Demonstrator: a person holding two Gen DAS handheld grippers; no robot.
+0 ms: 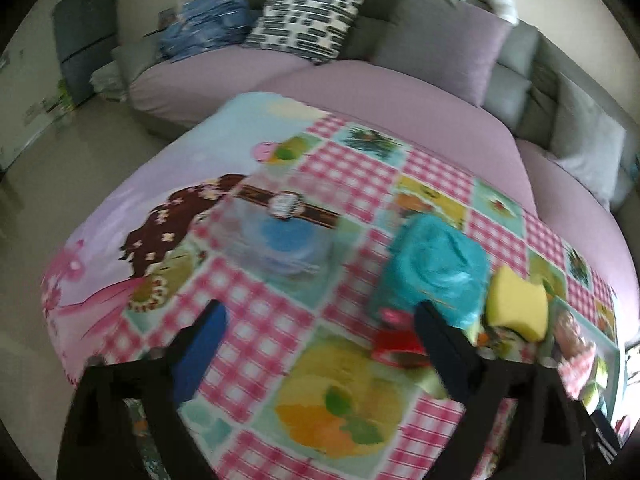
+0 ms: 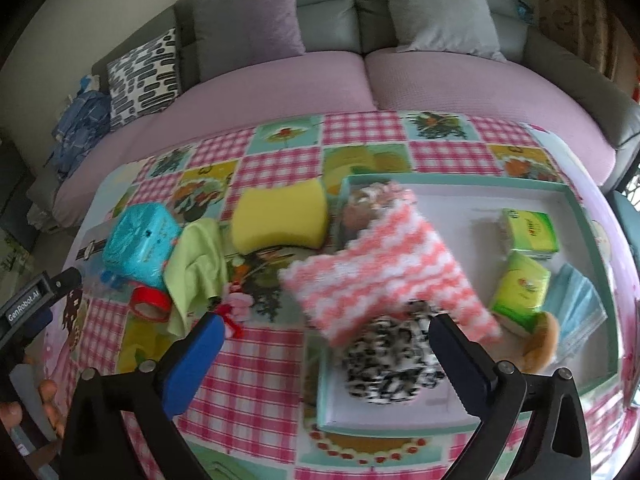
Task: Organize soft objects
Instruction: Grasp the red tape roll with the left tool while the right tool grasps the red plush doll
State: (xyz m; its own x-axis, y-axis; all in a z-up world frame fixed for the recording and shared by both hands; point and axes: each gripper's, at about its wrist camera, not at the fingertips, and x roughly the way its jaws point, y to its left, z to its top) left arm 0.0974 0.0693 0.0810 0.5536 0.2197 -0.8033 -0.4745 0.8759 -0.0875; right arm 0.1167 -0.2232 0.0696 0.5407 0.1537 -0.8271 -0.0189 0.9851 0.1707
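Half sorted: soft things partly in the tray, partly loose on the desk.

Already in the tray [image 2: 576, 196]: pink-and-white cloth [image 2: 384, 268] draped over its near-left rim, spotted black-and-white fabric [image 2: 384, 364], two green tissue packs [image 2: 528, 230], blue face masks [image 2: 576, 308], a tan plush piece [image 2: 540, 340] only partly visible. Left outside on the checked desk [image 2: 248, 364]: yellow sponge [image 2: 280, 216], green rag [image 2: 198, 268], teal pack [image 2: 140, 240], red tape roll [image 2: 150, 304]. Right claw [image 2: 326, 350] wide and empty above the spotted fabric; left claw [image 1: 320, 328] wide and empty near the teal pack. Left view blurred; clear item with blue inside [image 1: 280, 240] hard to identify.
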